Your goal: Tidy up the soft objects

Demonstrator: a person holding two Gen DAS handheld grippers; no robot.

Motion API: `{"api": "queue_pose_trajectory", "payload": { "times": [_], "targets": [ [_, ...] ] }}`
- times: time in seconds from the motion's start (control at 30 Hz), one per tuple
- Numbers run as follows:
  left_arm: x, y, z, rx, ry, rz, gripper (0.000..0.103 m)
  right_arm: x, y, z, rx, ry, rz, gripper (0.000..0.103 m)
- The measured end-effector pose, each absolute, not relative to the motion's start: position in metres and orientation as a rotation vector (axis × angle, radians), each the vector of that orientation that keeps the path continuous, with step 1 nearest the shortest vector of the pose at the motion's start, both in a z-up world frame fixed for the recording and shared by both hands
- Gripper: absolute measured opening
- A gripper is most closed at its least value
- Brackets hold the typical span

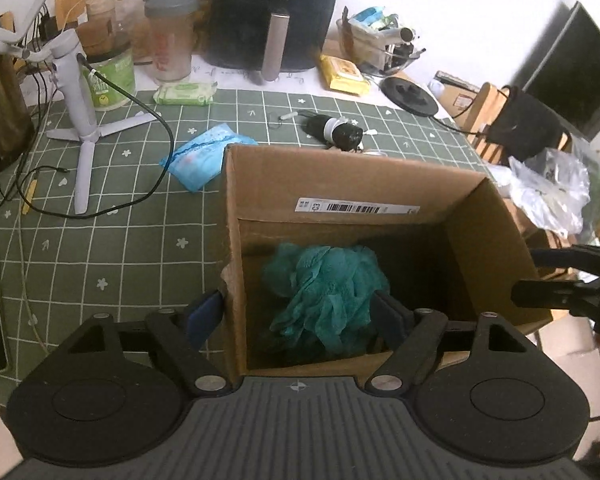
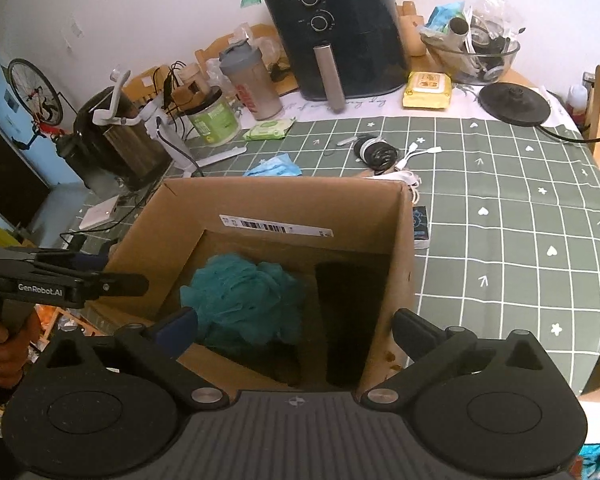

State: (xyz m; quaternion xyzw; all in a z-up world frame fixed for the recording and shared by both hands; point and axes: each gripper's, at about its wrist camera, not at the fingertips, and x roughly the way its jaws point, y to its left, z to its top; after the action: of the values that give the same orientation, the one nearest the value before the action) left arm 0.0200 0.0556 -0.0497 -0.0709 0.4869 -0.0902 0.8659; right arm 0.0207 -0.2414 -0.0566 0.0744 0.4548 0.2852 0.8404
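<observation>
1. The teal mesh bath sponge (image 1: 324,292), a soft crumpled puff, lies on the floor of the open brown cardboard box (image 1: 352,176), toward the box's left wall as your right camera shows it.
2. A tall dark cylinder-like object (image 2: 350,320) stands inside the same box, just beside the sponge and against the box's right wall; what it is cannot be told.
3. Your left tongs (image 1: 300,316) stand apart at the near edge of the box: one blue-padded finger (image 1: 204,312) is outside the box's left wall, the other is inside, right by the sponge. Whether that finger touches the mesh is unclear, and nothing is clamped.
4. Your right tongs (image 2: 296,330) are spread wide over the near edge of the box, one finger on each side of the box's near right corner, holding nothing.
5. A white barcode label (image 2: 276,227) is stuck on the inner face of the box's far wall.
6. The box sits on the tabletop, which is covered by a green cloth with a white grid (image 2: 520,220).
7. Behind the box, to its left, lies a light blue soft plastic packet (image 1: 200,156); behind it to the right lies a black bundle of cable (image 2: 374,152).
8. Well behind the box stands a black air fryer with a silver handle (image 2: 340,36).
</observation>
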Motion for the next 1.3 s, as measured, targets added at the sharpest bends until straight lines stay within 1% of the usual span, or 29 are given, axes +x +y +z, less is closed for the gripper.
{"api": "queue_pose_trajectory", "payload": {
  "times": [0.3,0.67,0.97,1.3],
  "targets": [
    [0.025,0.056,-0.052,-0.171,1.007,-0.162,0.080,0.019,-0.243,-0.051,0.137,0.932,0.581,0.102],
    [0.029,0.062,-0.028,-0.146,0.927,-0.085,0.080,0.041,-0.279,-0.045,0.141,0.888,0.461,0.103],
    [0.040,0.062,-0.028,-0.123,0.934,-0.124,0.080,0.111,-0.303,-0.054,0.176,0.878,0.412,0.103],
    [0.058,0.069,-0.015,-0.105,0.892,-0.164,0.080,0.187,-0.271,-0.070,0.013,0.865,0.536,0.103]
  ]
}}
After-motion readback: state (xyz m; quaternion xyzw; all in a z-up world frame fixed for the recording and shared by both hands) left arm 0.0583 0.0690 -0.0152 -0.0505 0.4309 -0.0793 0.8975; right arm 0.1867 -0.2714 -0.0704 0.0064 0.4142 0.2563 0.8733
